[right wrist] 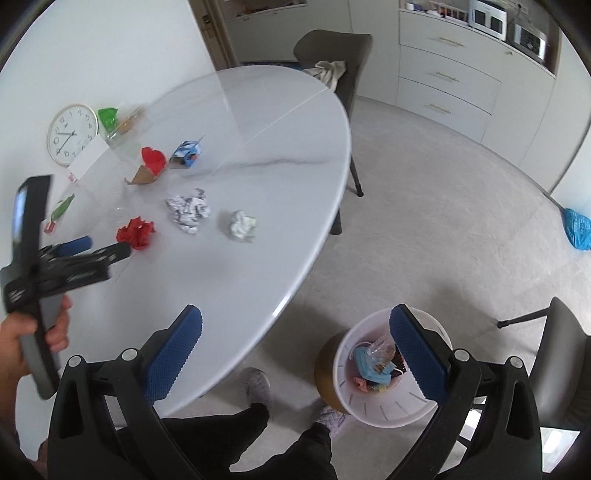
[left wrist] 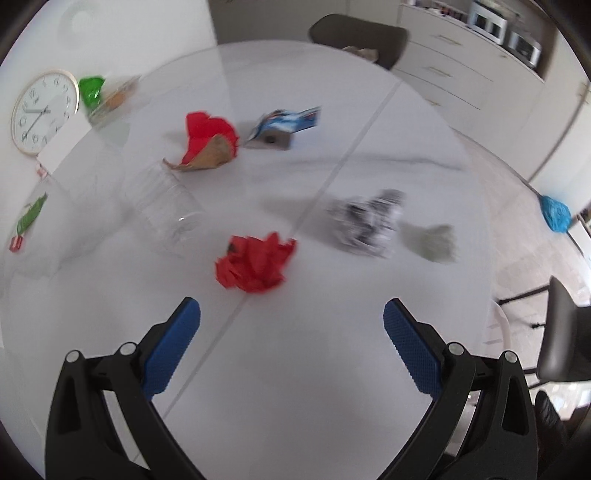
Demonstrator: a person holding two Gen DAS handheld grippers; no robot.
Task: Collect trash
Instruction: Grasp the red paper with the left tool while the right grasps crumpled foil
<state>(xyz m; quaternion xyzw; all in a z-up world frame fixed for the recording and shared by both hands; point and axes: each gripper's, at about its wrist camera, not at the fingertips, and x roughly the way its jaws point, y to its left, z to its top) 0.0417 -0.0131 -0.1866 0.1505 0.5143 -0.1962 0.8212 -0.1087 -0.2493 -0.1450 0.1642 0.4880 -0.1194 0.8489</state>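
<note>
White table (right wrist: 258, 192), crumpled red paper (left wrist: 255, 263), both grippers empty

Bare table (left wrist: 295, 369) lies open before the red paper wad (left wrist: 255, 262).

— What sort of room is it?

— Bright and pale — daylight on everything. A round white table (right wrist: 258, 184) fills the middle, with a thin seam running across its top.

— And around the table?

— A dark chair (right wrist: 332, 48) is pushed in at its far side with a cloth (right wrist: 328, 72) over the seat; another chair (right wrist: 565, 354) stands off its near right edge. The floor (right wrist: 443, 221) beyond the table is light grey.

— Walls?

— A white wall (right wrist: 110, 48) behind the table on the left, with a round clock (right wrist: 72, 133) leaning at the table's left edge. Right of the table, cream drawers (right wrist: 447, 77) run along the wall, with two small ovens (right wrist: 487, 16) above.
</note>
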